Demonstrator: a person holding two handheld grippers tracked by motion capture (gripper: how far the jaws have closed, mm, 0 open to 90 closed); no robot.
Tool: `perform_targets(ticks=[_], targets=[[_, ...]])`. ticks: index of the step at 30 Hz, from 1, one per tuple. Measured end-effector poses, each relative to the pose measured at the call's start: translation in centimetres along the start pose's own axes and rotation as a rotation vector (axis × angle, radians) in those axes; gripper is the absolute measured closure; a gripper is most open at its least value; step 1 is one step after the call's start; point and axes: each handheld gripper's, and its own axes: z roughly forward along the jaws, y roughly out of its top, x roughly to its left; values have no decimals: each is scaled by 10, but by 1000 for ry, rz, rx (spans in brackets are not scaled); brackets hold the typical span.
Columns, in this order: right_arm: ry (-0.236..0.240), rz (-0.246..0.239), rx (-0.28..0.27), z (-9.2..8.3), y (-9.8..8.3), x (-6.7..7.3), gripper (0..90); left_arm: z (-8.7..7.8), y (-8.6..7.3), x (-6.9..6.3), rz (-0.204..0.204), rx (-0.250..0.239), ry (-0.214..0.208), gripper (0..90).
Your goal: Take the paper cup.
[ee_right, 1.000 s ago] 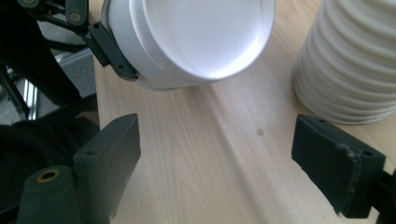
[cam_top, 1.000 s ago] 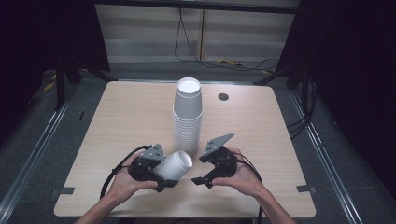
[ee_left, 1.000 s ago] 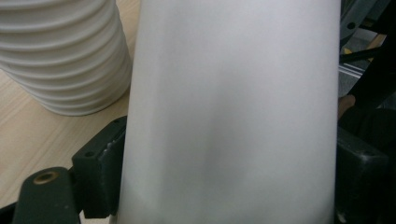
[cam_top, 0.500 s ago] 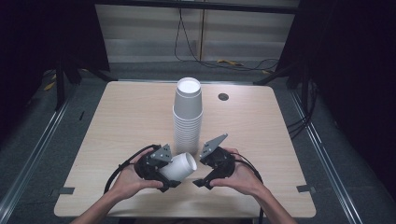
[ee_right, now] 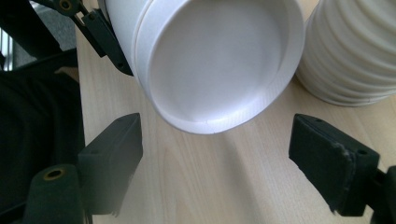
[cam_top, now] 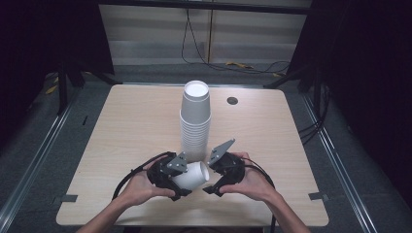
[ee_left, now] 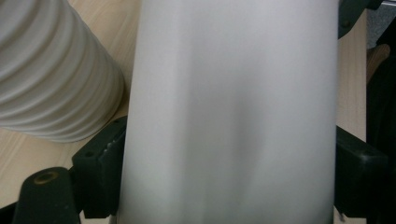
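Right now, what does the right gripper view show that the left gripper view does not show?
The right gripper view alone shows the flat bottom end of the paper cup, recessed inside a raised rim, and the right gripper, its jaws wide apart with nothing between them. The left gripper view alone shows the cup's side wall, with the left gripper shut on it, one pad against each side. Both views share the cup, the ribbed stack of cups beside it and the wooden table.

White paper cup [cam_top: 190, 175] and white ribbed cup stack [cam_top: 195, 121] — pale woodgrain table [cam_top: 126, 126] — black tongs [ee_right: 224, 163].
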Motion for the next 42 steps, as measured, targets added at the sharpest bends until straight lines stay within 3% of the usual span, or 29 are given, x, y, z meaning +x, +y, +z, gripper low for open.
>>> perform_targets(ticks=[5, 11, 29, 34, 42], targets=[[10, -17, 45, 3, 0, 3, 191, 8, 1, -2, 32, 39, -10, 153], [18, -36, 58, 5, 1, 3, 175, 11, 2, -6, 33, 32, -12, 153], [102, -57, 53, 8, 5, 12, 168, 16, 8, -20, 109, 53, -40, 153], [121, -89, 54, 12, 7, 14, 164, 17, 9, -24, 115, 46, -53, 153], [149, -88, 46, 11, 7, 15, 225, 19, 9, -26, 124, 57, -63, 152]])
